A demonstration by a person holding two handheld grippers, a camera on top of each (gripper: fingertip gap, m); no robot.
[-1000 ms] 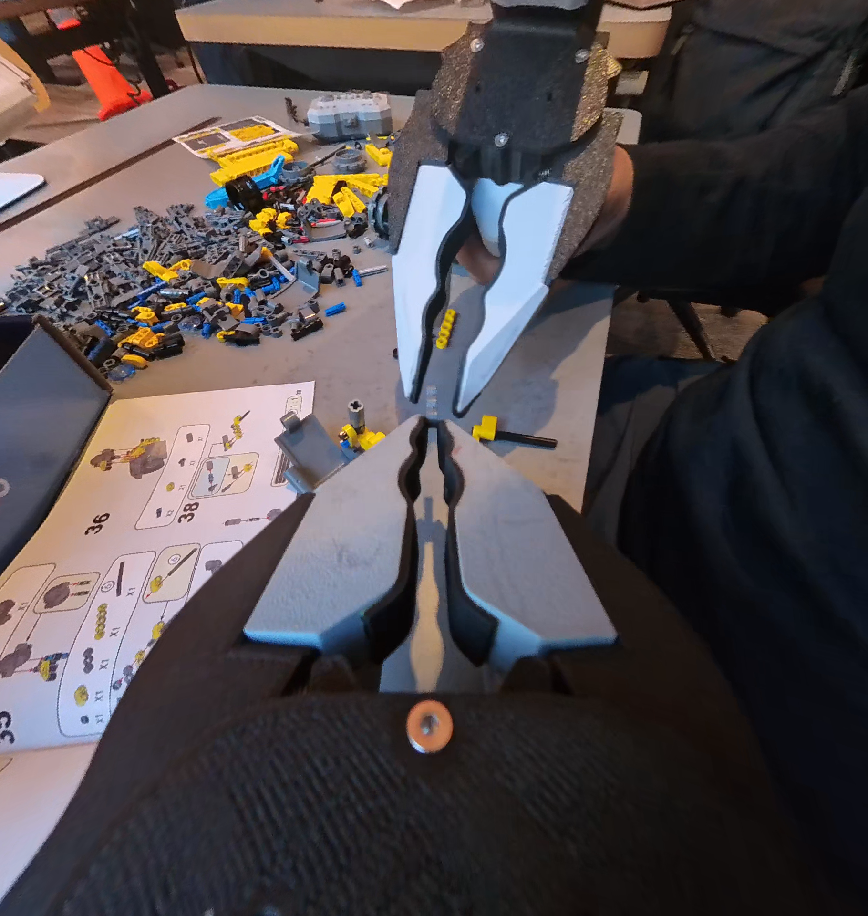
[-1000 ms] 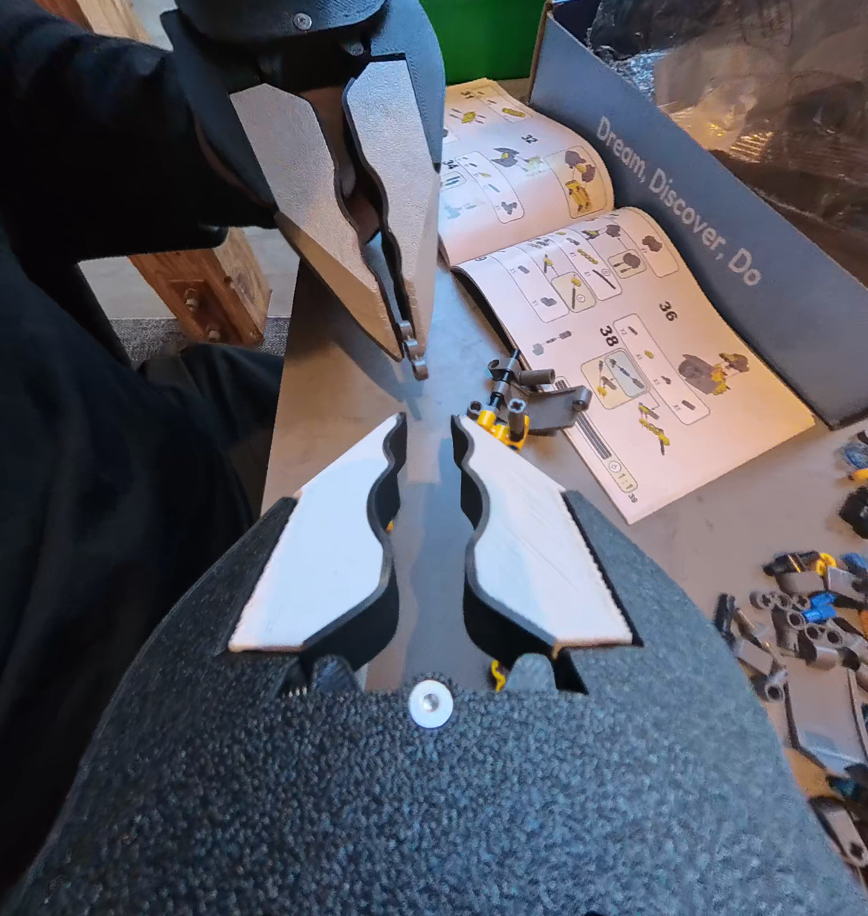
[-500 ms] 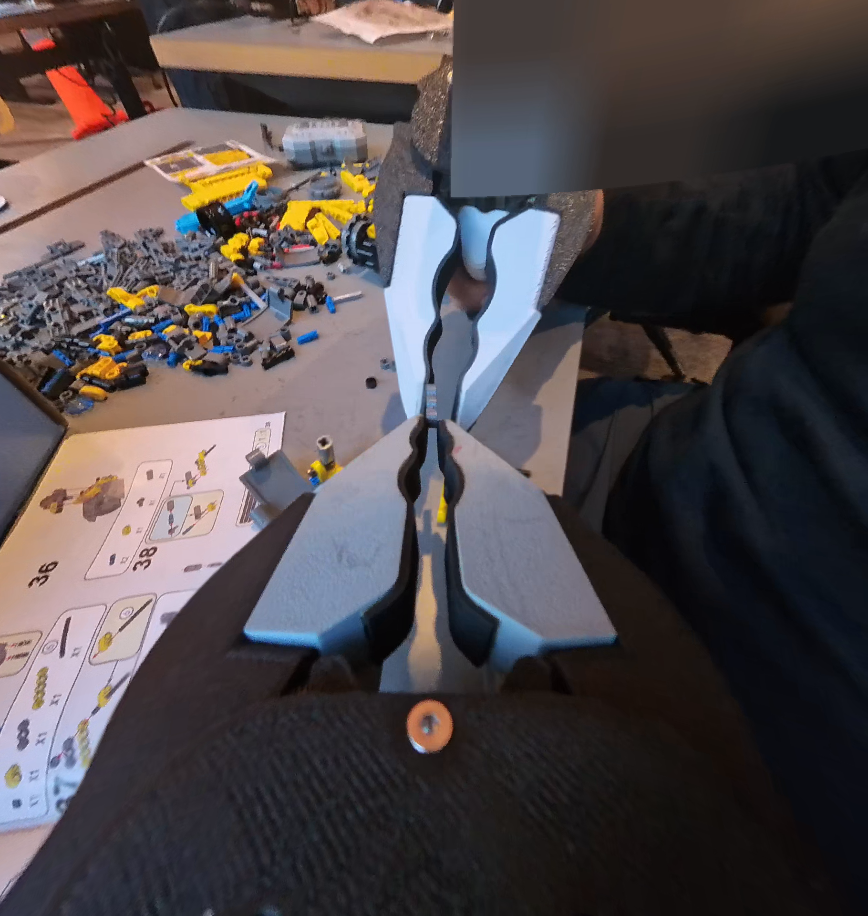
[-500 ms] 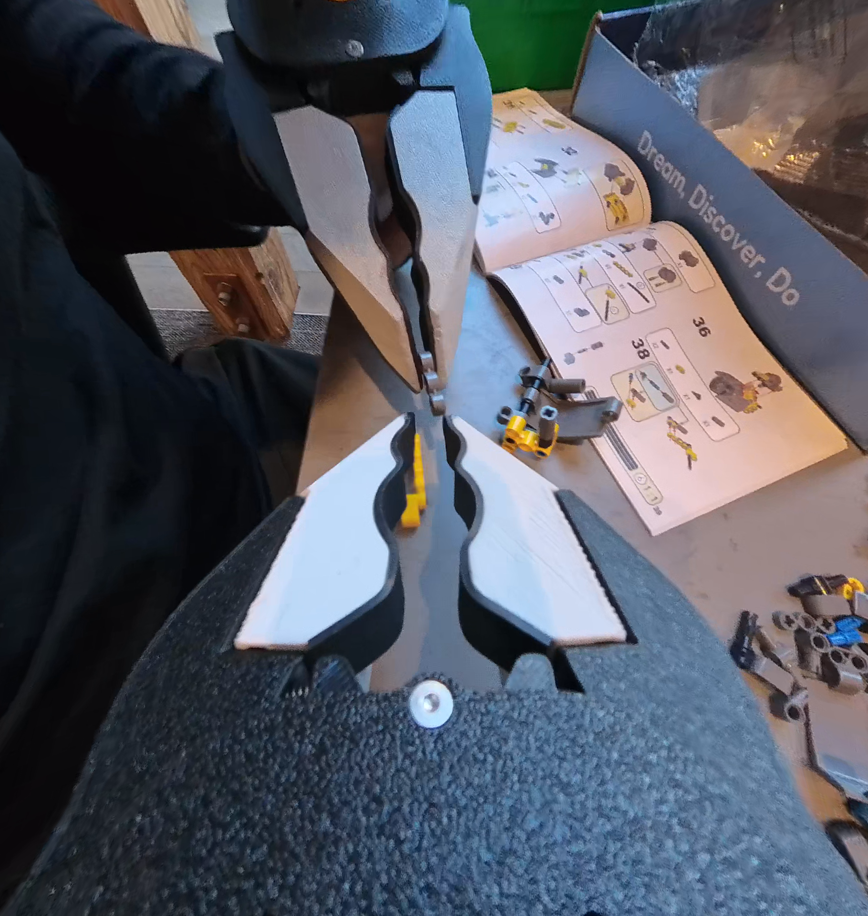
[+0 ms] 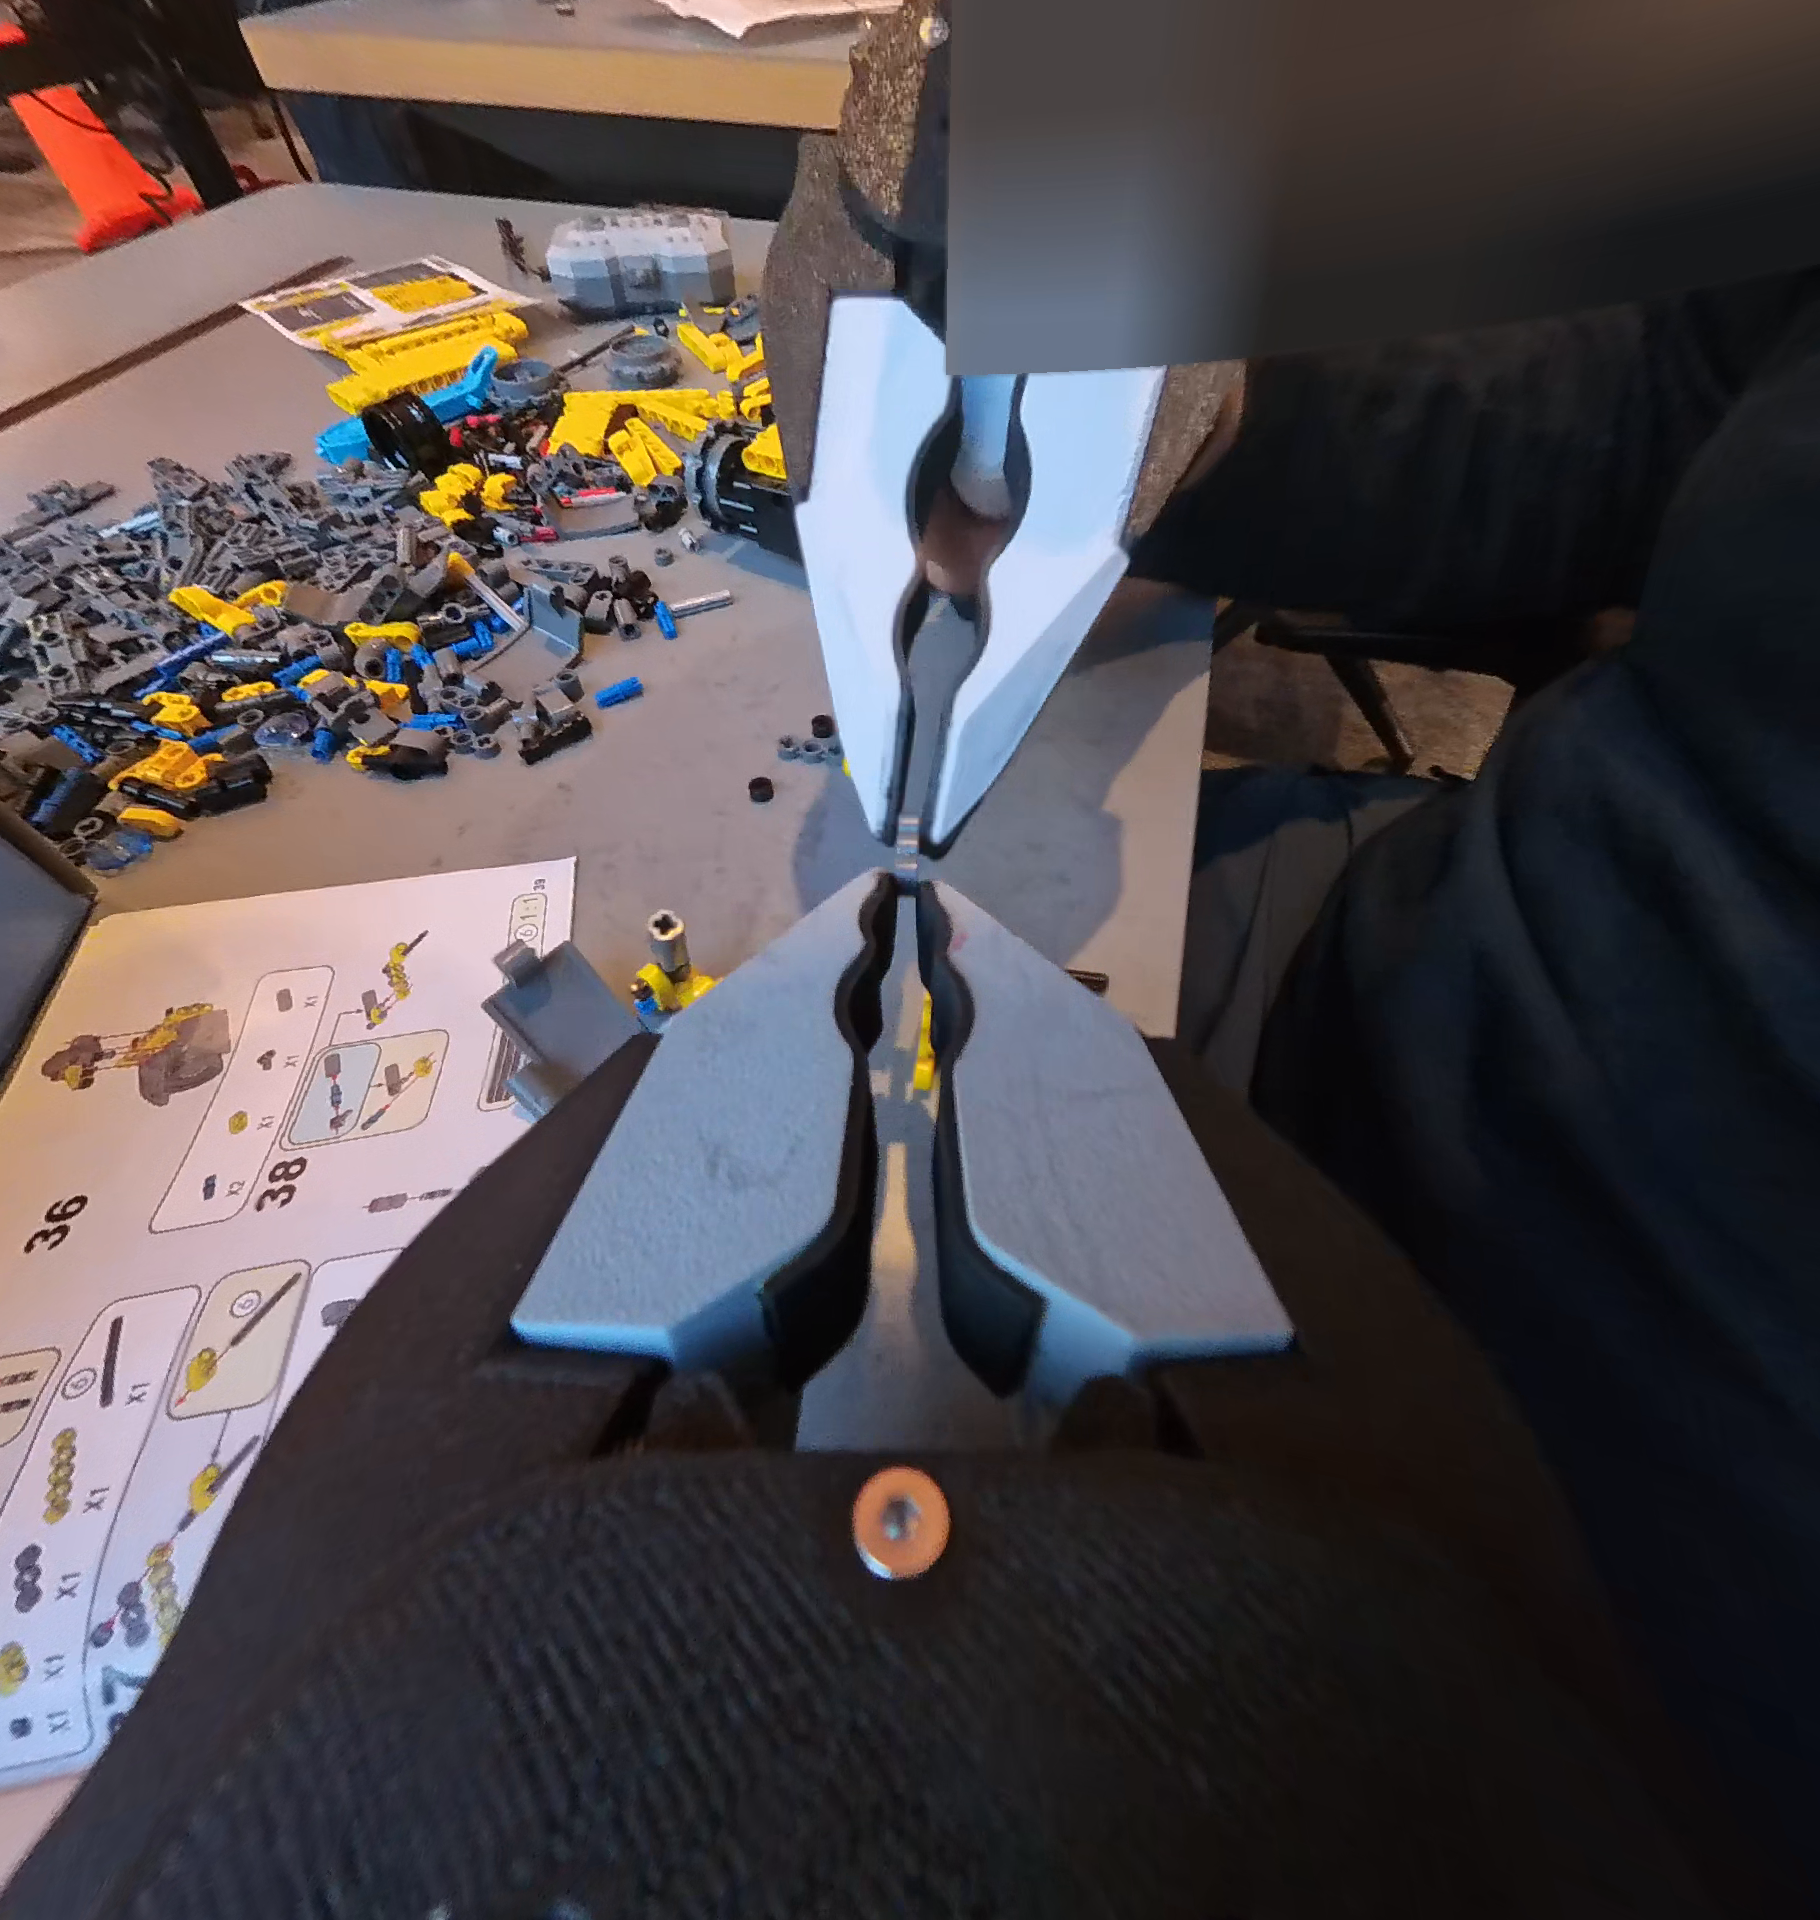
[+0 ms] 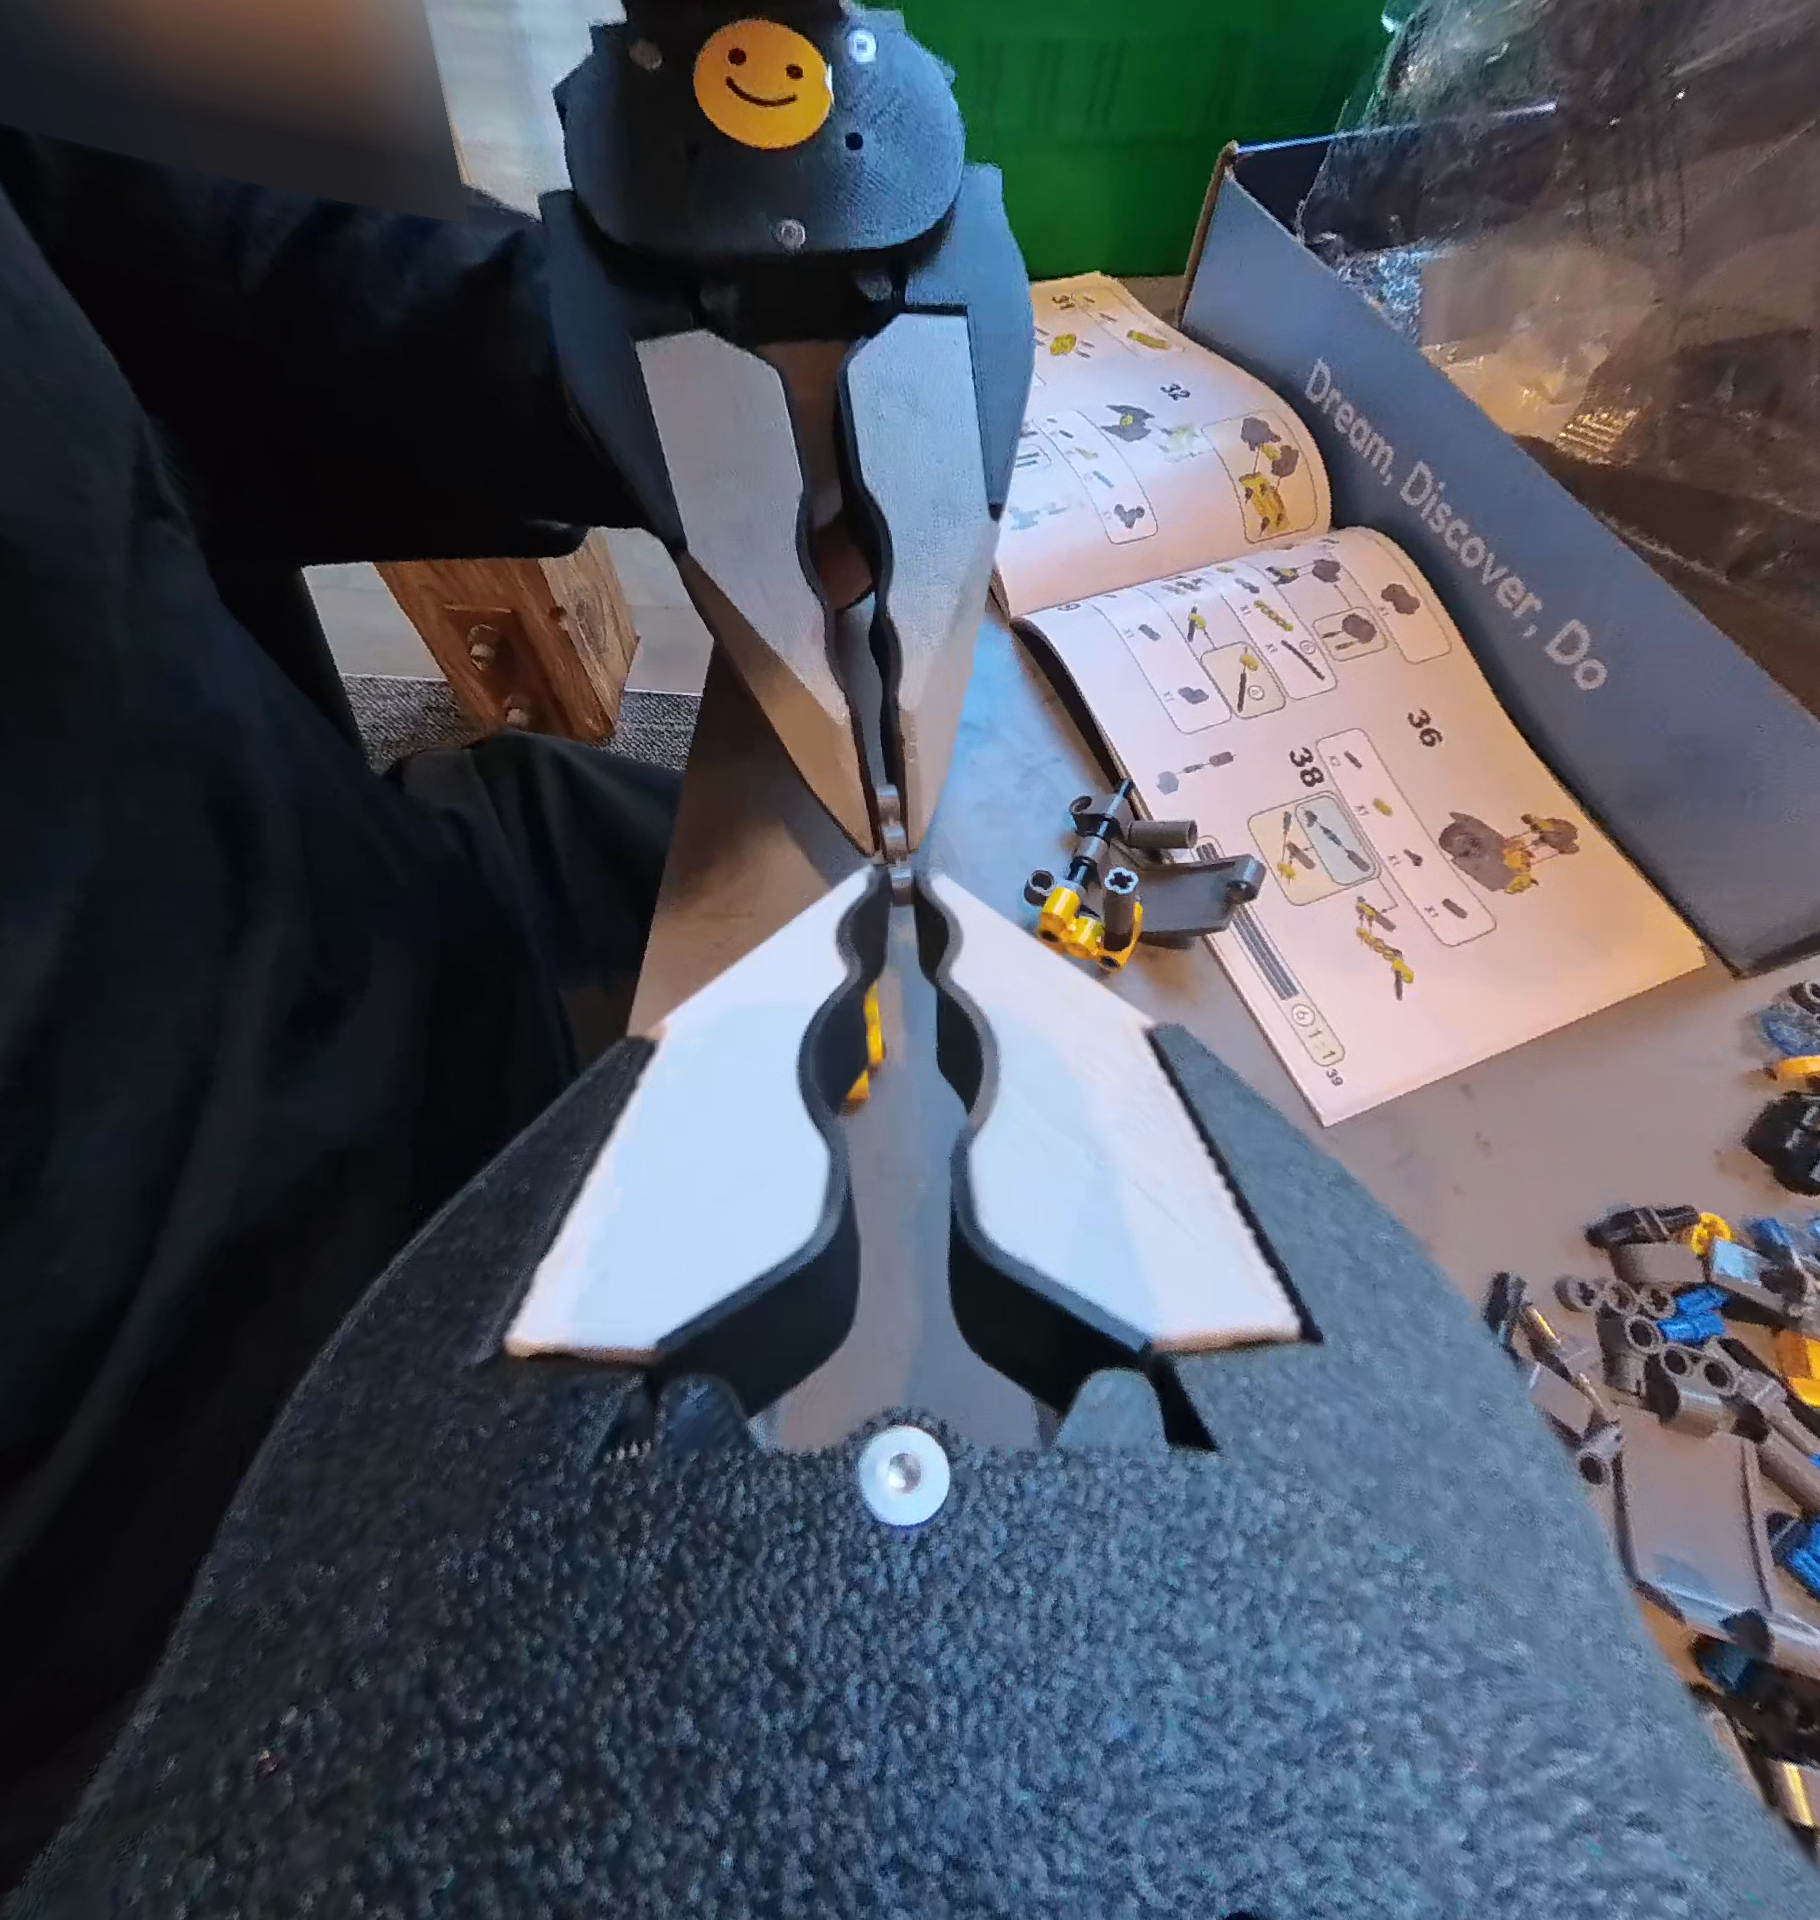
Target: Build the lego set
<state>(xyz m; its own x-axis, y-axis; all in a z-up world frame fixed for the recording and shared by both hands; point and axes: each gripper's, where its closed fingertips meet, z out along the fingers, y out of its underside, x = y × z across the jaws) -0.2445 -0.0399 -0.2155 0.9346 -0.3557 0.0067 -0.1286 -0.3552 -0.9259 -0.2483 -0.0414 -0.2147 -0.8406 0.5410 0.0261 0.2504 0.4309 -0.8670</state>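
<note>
My left gripper, with grey fingers, is shut on one end of a small grey beam with holes and holds it above the grey table. My right gripper, with white fingers, is shut on the beam's other end, tip to tip with the left gripper. The right gripper also shows in the left wrist view. A yellow piece lies on the table below the fingers. A person's dark sleeves are behind both grippers.
An open instruction booklet lies on the table, with a small grey and yellow assembly at its corner. A dark box stands beyond the booklet. A pile of grey, yellow and blue parts covers the table's far side. The table edge is close. The grippers are tip to tip, or close to it.
The right gripper moved in toward the left gripper's tips and closed from open onto the free end of the grey beam. The left gripper stayed shut on it.
</note>
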